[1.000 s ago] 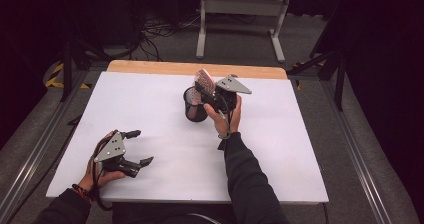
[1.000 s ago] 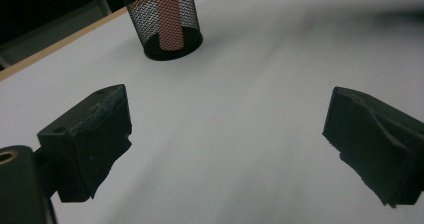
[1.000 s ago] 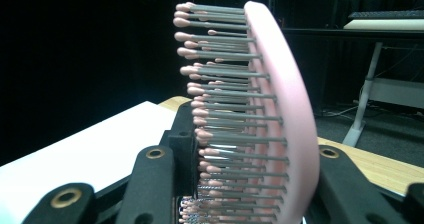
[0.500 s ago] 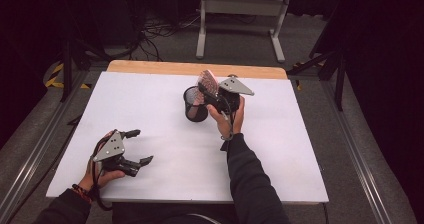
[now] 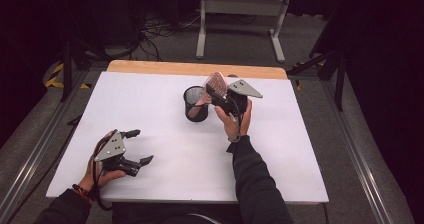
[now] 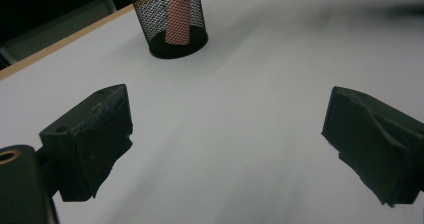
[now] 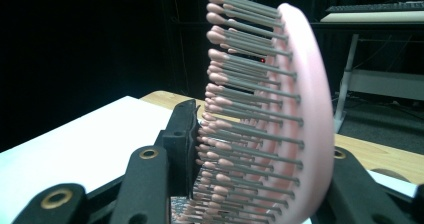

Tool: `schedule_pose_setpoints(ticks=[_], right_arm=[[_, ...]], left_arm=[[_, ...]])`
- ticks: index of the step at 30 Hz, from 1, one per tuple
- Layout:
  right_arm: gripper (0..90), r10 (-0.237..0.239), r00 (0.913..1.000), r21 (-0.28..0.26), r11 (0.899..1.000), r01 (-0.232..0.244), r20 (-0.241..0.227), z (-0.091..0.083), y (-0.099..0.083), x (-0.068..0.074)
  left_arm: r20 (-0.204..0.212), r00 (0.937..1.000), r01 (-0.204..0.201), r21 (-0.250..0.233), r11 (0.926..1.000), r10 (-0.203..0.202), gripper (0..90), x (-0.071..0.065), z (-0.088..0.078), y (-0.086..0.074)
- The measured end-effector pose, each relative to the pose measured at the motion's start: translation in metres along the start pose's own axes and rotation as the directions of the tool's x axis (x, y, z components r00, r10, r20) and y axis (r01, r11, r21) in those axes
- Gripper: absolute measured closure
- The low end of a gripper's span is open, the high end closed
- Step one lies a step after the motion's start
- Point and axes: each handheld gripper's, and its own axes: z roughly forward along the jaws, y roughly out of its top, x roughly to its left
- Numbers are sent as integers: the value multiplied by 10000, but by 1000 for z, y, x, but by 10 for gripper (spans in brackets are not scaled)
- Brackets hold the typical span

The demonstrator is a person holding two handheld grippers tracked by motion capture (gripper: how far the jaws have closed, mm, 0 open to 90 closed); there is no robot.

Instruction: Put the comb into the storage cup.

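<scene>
A pink hairbrush with grey bristles stands upright, its handle down inside a black mesh cup on the white table top. My right gripper holds the brush head just right of the cup: one pad meets the bristle tips, the other sits behind the pink back. Its jaws have just been opening a little, with the brush still between them. My left gripper rests near the table's front left, open, nothing between its fingers. The cup stands well beyond it.
The white table top has a wooden strip along its far edge. Behind the table a grey metal stand and cables lie on the dark floor. A metal rail runs along the left side.
My right hand has shifted slightly to the right with the brush head in its jaws. The left gripper has stayed where it was.
</scene>
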Motion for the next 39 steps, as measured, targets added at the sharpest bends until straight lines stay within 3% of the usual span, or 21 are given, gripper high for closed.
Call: schedule_pose_setpoints(ticks=[6,23,26,39], right_arm=[[586,142,9999,27,9999,-142,8,-2,-2,-4],[527,-282,9993,402,9988,273,235,1,-1,-2],[426,-447,9983,553,9976,426,377,0,1,-2],[247,-971,9916,1043,9906,881,850,0,4,0]], left_arm=[[-73,9999,126,-8,9999,-126,64,1,0,0],[-64,9999,124,-20,9999,-124,64,1,0,0],[-47,10000,38,63,10000,-38,65,1,0,0],[-3,10000,46,82,10000,-46,65,1,1,0]])
